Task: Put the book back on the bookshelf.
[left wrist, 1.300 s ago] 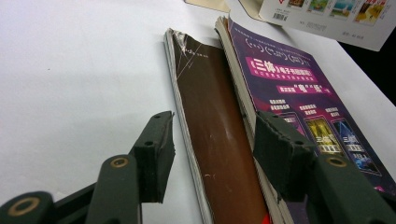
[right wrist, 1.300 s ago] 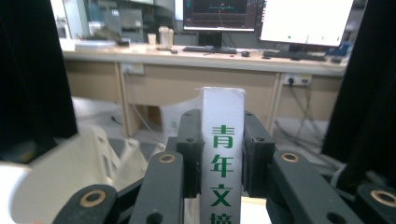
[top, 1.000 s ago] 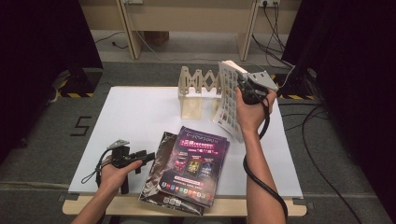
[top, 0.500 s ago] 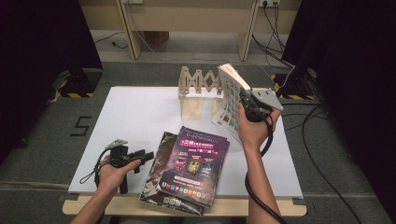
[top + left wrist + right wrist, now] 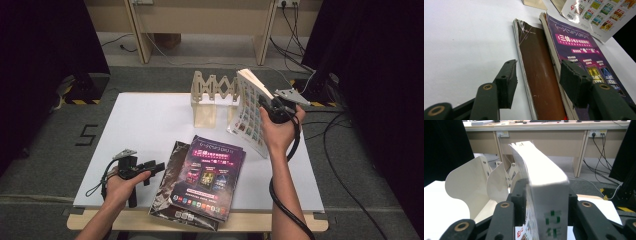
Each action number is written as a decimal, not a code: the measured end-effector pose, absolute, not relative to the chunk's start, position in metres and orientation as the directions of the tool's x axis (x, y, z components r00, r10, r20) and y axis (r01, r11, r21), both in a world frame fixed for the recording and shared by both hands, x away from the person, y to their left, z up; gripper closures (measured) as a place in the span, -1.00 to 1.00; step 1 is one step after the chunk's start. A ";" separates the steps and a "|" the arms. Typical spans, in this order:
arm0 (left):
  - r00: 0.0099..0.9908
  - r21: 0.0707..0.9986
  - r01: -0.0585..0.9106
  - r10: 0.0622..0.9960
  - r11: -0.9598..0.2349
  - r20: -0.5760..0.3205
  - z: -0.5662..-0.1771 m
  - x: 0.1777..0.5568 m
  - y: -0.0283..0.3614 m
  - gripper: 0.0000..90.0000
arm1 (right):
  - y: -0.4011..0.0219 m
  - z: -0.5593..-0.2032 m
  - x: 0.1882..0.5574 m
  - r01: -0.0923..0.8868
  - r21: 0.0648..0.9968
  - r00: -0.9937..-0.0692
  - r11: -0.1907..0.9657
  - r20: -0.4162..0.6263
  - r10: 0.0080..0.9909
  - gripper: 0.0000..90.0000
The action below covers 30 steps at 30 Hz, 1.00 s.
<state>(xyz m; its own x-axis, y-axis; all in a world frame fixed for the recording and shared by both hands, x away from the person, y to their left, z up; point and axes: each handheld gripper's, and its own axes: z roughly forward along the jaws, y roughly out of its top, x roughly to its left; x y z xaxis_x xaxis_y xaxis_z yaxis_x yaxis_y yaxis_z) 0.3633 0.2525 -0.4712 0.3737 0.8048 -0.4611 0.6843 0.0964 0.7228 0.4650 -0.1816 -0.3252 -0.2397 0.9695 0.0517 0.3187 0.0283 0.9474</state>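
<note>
Right of centre, the right claw has its jaws, just opening, around a thick book beside the rack; grip seems loosening. Lower left, the left claw gapes empty by the magazines on the bench.

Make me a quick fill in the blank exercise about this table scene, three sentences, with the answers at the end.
1. The right gripper has a thick white book between its jaws beside the wooden ____.
2. The purple magazine lies on top of a ____ one.
3. The left gripper has its jaws ____, with nothing between them.

Answers: rack; brown; open
</note>
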 end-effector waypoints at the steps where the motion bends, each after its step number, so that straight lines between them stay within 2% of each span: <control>1: 0.374 0.723 0.684 0.805 0.096 -0.461 -0.471 0.363 0.253 0.03 | -0.181 -0.324 0.465 0.325 0.945 -0.239 0.034 0.047 0.970 0.48; 9: 0.376 0.721 0.686 0.804 0.093 -0.461 -0.472 0.363 0.252 0.03 | -0.181 -0.320 0.471 0.377 0.926 -0.258 0.021 0.083 0.962 0.50; 14: 0.375 0.720 0.688 0.804 0.093 -0.462 -0.472 0.364 0.252 0.03 | -0.178 -0.316 0.480 0.420 0.906 -0.274 0.061 0.062 0.960 0.48; 16: 0.376 0.718 0.690 0.802 0.092 -0.464 -0.473 0.363 0.251 0.03 | -0.176 -0.315 0.484 0.443 0.894 -0.270 0.069 0.059 0.961 0.54; 21: 0.373 0.719 0.688 0.803 0.097 -0.465 -0.474 0.364 0.252 0.03 | -0.169 -0.309 0.489 0.450 0.884 -0.253 0.126 -0.009 0.967 0.65; 25: 0.370 0.716 0.691 0.803 0.098 -0.467 -0.474 0.365 0.253 0.03 | -0.167 -0.301 0.486 0.448 0.890 -0.217 0.082 0.020 0.976 0.65; 30: 0.375 0.720 0.687 0.801 0.098 -0.467 -0.472 0.364 0.253 0.03 | -0.158 -0.293 0.481 0.396 0.917 -0.190 0.048 0.031 0.981 0.65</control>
